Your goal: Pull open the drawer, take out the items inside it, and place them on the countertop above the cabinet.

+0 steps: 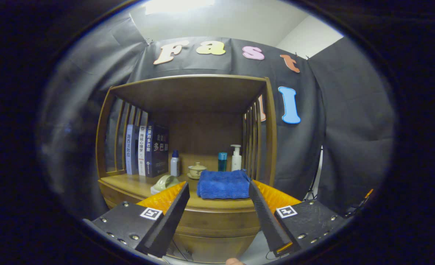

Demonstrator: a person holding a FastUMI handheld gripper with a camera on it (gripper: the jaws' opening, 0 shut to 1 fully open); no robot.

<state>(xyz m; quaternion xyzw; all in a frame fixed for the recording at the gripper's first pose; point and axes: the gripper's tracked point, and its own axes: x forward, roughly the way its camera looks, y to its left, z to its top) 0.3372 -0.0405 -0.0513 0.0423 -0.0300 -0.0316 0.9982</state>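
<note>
A: What is nearest?

B: The gripper (217, 187), its two fingers spread wide with nothing between them, tips level with the front edge of the counter. Below them is the curved wooden drawer front (217, 224) of the cabinet, which looks closed.

A: And on the wooden countertop (129, 182)?

B: One folded blue terry towel (223, 184) lies at the front edge, just ahead of the fingers and nearer the right one. One pale green rounded object on a white base (165, 183) sits near the front edge, just beyond the left fingertip; I cannot tell what it is.

A: Further back?

B: One small beige lidded ceramic cup (196, 170) stands behind the towel's left corner. Left of it is one grey bottle with a dark blue cap (174, 164). Behind the towel are one teal cylindrical bottle (222, 161) and, beside it towards the right rear corner, one white pump bottle (236, 158). That makes three bottles.

A: Books?

B: Three upright books (146, 149) at the left rear corner, two pale and one dark, against the slatted side.

A: And the room?

B: The counter sits inside a wooden shelf frame (271, 129) with slatted sides and a flat top. Black cloth (350, 121) hangs behind and to both sides, with a pale ceiling above.
</note>
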